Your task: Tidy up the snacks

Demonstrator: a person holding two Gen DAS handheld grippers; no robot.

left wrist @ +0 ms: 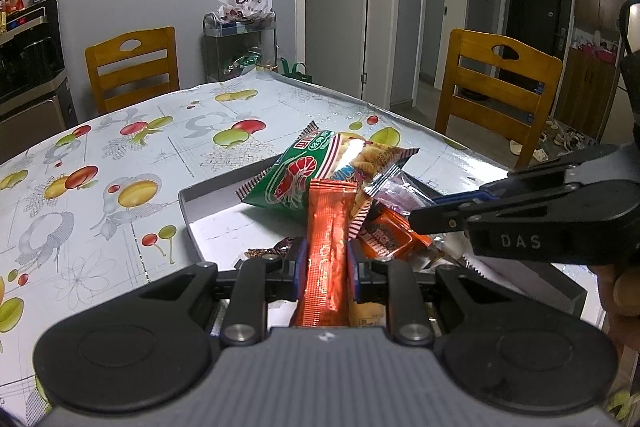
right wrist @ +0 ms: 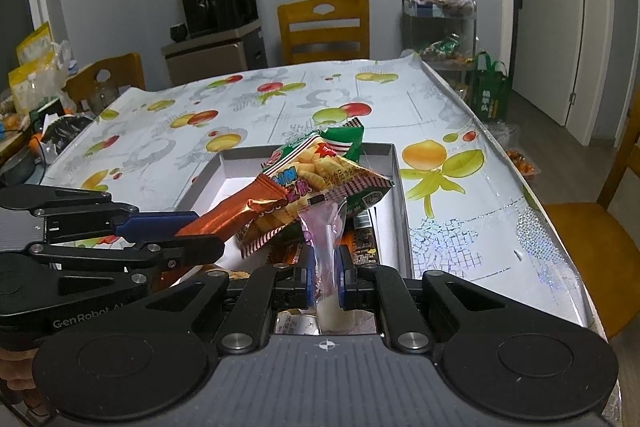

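Over the shallow grey cardboard tray [right wrist: 400, 195] on the fruit-patterned surface [left wrist: 120, 155], the left tongs [left wrist: 327, 259] clench a long orange foil sachet [left wrist: 328, 235] and the right tongs [right wrist: 325, 277] clench a clear plastic packet [right wrist: 324, 235], so placing seems underway, and lowering both comes next.

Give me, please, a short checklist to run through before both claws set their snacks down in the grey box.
1. Left claw shut on orange stick packet: ok.
2. Right claw shut on clear purple-tinted packet: ok.
3. Both packets over the grey box: ok.
4. Free floor in the box, far left corner: ok.
5. Claws apart from each other: ok, but close.
6. Green shrimp-cracker bag stable on the pile: cannot tell.
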